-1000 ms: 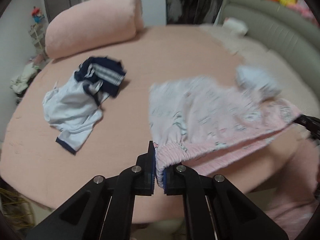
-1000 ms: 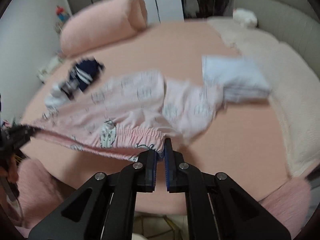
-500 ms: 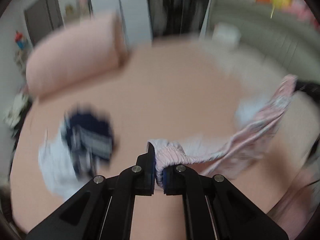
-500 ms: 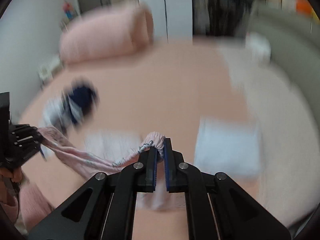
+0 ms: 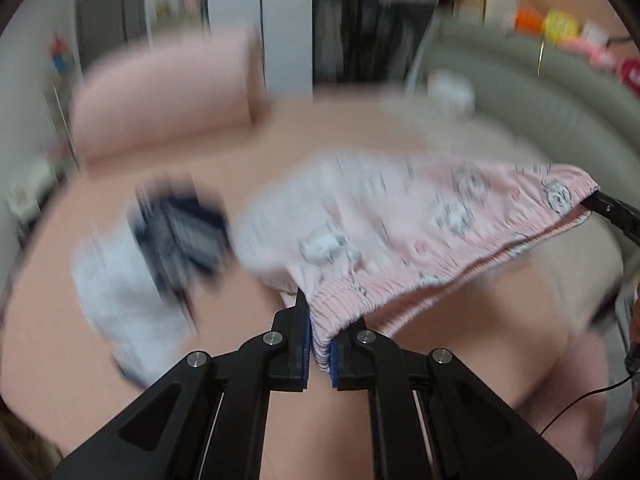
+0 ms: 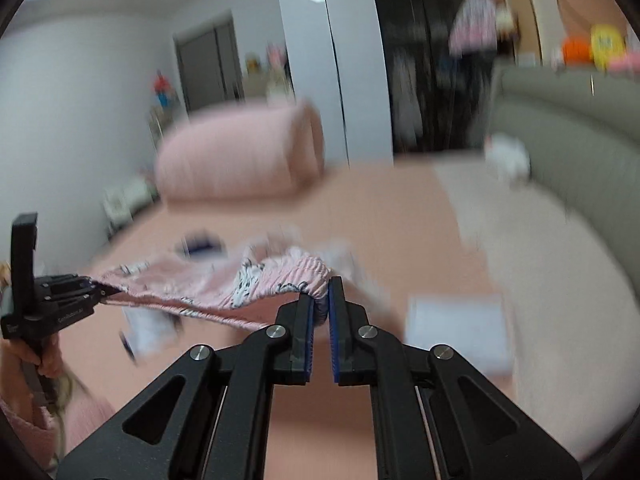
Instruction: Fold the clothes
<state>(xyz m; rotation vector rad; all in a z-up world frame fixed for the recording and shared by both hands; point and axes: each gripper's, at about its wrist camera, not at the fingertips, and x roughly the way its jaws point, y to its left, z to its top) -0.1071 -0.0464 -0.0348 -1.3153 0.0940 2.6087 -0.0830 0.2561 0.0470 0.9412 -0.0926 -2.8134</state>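
- Above the bed (image 5: 100, 360), each hand-held gripper, left (image 5: 319, 344) and right (image 6: 320, 312), pinches the pink shorts (image 5: 420, 224) waistband, stretched taut.
- Navy-white garment (image 5: 132, 280) lies crumpled (one white piece (image 6: 460, 328) looks folded).

— How do your two views look?
— You get soft, even indoor light, with no glare. Motion blur smears the bed (image 5: 168, 304) and the pink garment (image 5: 420, 220). Only each hand-held gripper stays sharp. The fisheye bends the walls, and the corners go black.

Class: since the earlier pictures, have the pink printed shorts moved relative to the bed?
Yes. The pink printed shorts, flat on the bed earlier, now hang stretched above it.
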